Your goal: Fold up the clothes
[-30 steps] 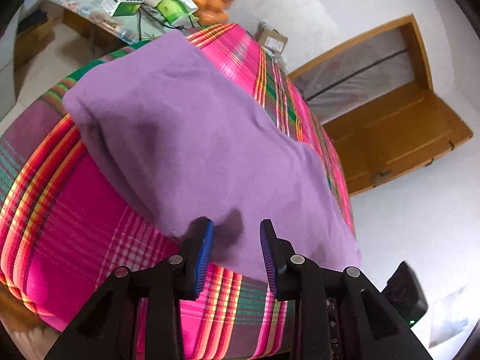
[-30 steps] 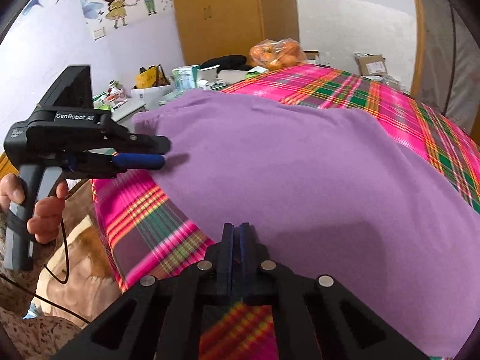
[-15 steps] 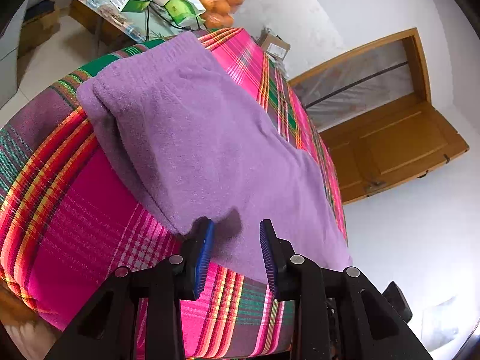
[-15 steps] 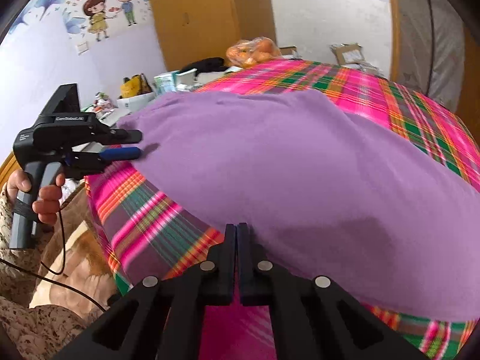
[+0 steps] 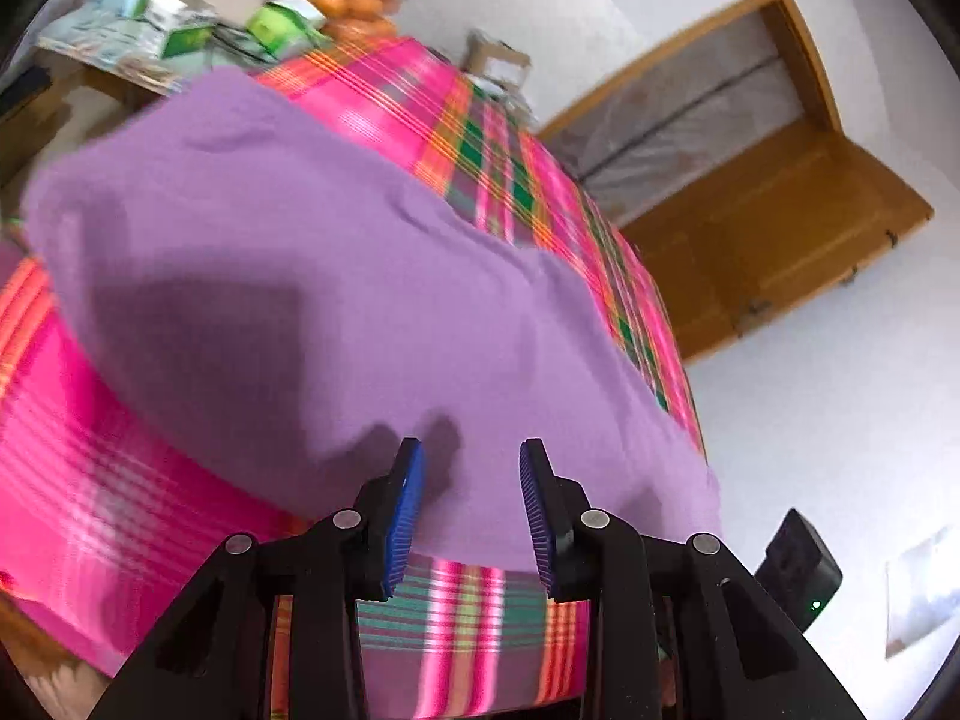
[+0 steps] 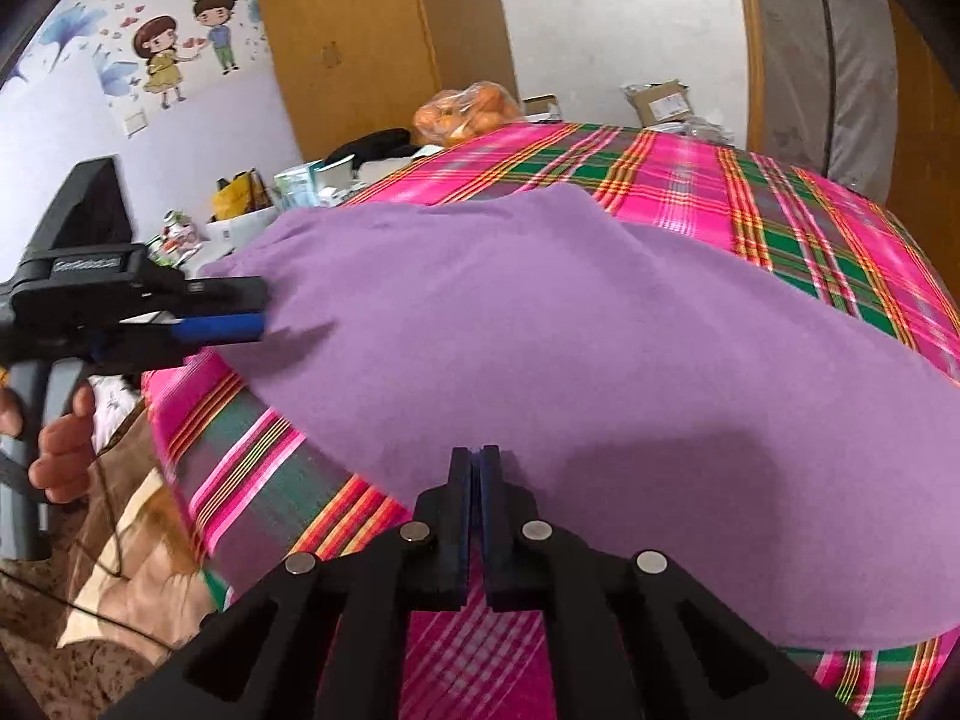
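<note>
A purple cloth (image 5: 360,300) lies spread flat on a bed with a pink plaid cover (image 5: 90,480). My left gripper (image 5: 471,480) is open, its blue pads (image 5: 405,504) standing over the cloth's near edge with fabric showing between them. In the right wrist view the same cloth (image 6: 600,360) fills the middle of the plaid cover (image 6: 780,192). There the left gripper (image 6: 261,307) points at the cloth's left corner, held by a hand (image 6: 60,444). My right gripper (image 6: 474,457) is shut, tips touching the cloth's front edge; whether fabric is pinched cannot be told.
A bag of oranges (image 6: 468,111) and boxes and clutter (image 5: 180,30) sit on a low table beyond the bed's far end. A cardboard box (image 6: 660,99) stands on the floor behind. A wooden door (image 5: 780,210) and a wardrobe (image 6: 372,30) line the walls.
The left gripper has moved in closer over the cloth's edge, and its view is blurred by motion. It stays open. The right gripper stays shut at the front edge.
</note>
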A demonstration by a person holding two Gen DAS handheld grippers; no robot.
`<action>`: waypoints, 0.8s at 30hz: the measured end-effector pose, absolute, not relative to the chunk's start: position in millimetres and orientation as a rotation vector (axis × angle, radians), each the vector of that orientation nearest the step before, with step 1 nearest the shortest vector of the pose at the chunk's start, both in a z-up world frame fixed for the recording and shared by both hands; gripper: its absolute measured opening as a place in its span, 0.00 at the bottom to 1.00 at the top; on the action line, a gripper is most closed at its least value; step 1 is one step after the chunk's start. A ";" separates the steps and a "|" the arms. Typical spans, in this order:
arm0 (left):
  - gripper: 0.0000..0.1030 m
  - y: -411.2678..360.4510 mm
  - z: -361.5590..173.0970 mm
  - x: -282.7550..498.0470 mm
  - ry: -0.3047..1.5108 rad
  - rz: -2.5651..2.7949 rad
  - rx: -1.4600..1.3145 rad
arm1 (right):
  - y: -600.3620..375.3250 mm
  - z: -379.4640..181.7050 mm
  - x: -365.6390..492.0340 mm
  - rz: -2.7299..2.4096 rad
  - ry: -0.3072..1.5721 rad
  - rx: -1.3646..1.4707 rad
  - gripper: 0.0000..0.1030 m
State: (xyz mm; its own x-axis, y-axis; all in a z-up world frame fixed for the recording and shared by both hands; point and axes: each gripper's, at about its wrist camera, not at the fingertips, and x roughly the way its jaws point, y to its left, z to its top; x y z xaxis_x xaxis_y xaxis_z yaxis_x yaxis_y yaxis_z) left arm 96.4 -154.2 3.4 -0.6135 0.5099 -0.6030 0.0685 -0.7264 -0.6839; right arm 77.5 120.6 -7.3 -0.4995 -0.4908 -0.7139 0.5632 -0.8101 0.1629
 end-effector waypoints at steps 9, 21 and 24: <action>0.32 -106.2 4.4 78.2 -0.880 2.325 -1.248 | 147.1 0.3 101.2 -2.297 0.082 1.025 0.02; 0.34 -53.1 -4.8 86.0 -0.660 2.267 -1.259 | 212.4 -9.3 106.7 -2.505 0.027 1.037 0.04; 0.34 -54.6 -6.7 87.3 -0.669 2.260 -1.251 | 228.4 -7.4 114.2 -2.530 -0.002 1.051 0.03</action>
